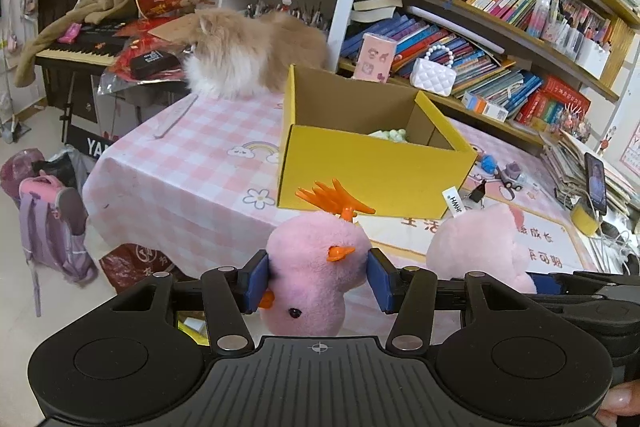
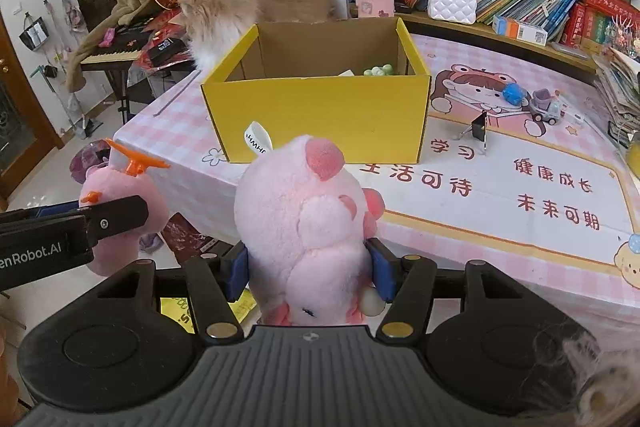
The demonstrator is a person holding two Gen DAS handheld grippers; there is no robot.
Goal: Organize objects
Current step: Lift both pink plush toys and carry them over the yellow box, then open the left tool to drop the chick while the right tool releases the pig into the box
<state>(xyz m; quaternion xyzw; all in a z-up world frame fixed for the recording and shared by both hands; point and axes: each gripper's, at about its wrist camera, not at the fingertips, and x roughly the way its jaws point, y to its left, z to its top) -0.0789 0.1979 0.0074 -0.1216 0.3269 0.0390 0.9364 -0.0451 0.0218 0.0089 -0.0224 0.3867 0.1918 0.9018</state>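
Between the blue pads of the left claw (image 1: 318,281), low centre of the left wrist view, sits a fluffy pink plush chick with an orange plastic crest and beak (image 1: 316,267), squeezed at both flanks so the fur bulges a bit. Same story on the other side: the right claw (image 2: 308,269) is clenched around a soft pink plush pig with darker pink ears and a white fabric tag (image 2: 308,223), bottom centre of its own view, hanging head-down as far as I can tell.

Both toys are held in the air in front of the near edge of the bench (image 2: 500,195), which wears a pink checked cloth with cartoon prints. Just beyond them, mid-frame, is the open yellow cardboard box (image 2: 320,107), stiff and square-cornered, with some pale green lumpy thing already inside.

My read: we're at the carry stage, and the next move wants each toy lifted over the box's front wall, then let go. They're squishy and light, so they should drop fine.

Only worry is the long-haired ginger cat (image 2: 256,7) standing right behind the box.
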